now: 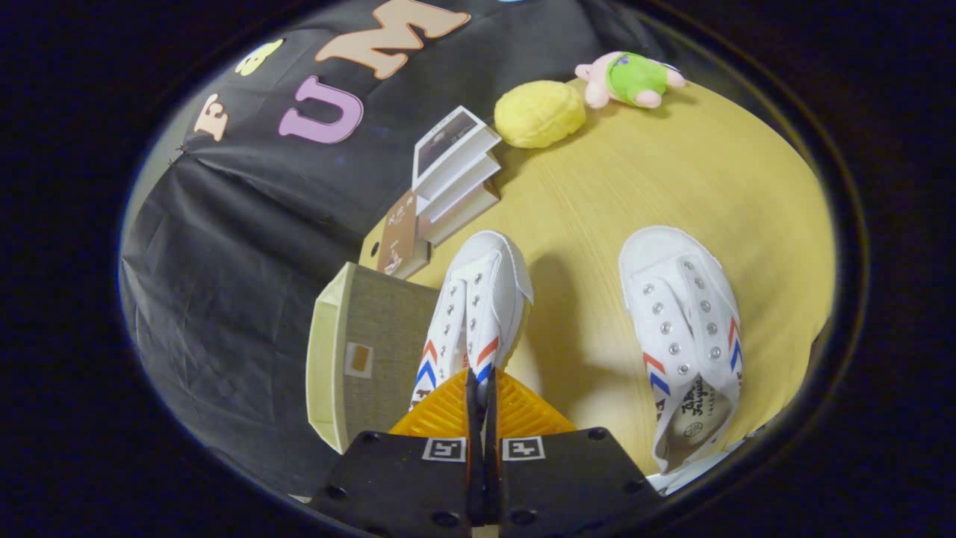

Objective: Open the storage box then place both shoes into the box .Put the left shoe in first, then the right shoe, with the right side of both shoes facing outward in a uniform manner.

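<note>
My gripper [482, 388] is shut on the heel end of a white canvas shoe [478, 310] with red and blue chevrons. The shoe hangs from the fingers, toe pointing away, pinched flat between them. It sits just beside the storage box [366, 351], a beige box with an olive panel whose top faces me. A second white shoe [683, 329] lies on the yellow wooden table [657, 179] to the right of the fingers, toe away, its opening toward me.
A stack of books [457, 168] stands beyond the box at the table's edge. A yellow plush ball [539, 113] and a pink and green plush toy [631, 78] lie at the far side. Black cloth hangs to the left.
</note>
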Demonstrator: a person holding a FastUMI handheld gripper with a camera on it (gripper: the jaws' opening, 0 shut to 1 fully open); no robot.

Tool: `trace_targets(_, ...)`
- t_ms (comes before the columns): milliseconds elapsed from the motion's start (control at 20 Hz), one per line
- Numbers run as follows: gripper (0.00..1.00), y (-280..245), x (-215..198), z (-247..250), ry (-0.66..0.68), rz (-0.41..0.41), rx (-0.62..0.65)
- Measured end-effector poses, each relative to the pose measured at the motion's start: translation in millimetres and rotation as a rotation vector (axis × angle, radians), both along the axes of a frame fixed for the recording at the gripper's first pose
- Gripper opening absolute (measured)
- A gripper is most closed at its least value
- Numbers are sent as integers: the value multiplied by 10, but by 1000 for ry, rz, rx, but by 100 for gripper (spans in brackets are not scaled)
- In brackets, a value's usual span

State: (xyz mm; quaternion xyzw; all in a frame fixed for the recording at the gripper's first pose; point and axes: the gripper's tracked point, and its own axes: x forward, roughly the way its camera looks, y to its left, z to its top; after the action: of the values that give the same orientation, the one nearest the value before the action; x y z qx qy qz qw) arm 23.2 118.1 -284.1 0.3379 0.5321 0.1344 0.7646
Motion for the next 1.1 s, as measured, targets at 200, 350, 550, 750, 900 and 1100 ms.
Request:
trace_targets(200,4,220,135,479,-58,-15,34)
trace_targets(350,4,433,218,746,-111,-17,34)
trace_targets(550,4,835,243,1010,-149,-5,69)
trace_targets(750,4,1275,206,1155,-181,40,87)
trace_targets(900,4,1593,131,1151,-173,72,100)
trace_targets(1100,4,1916,43,1001,-149,113,76)
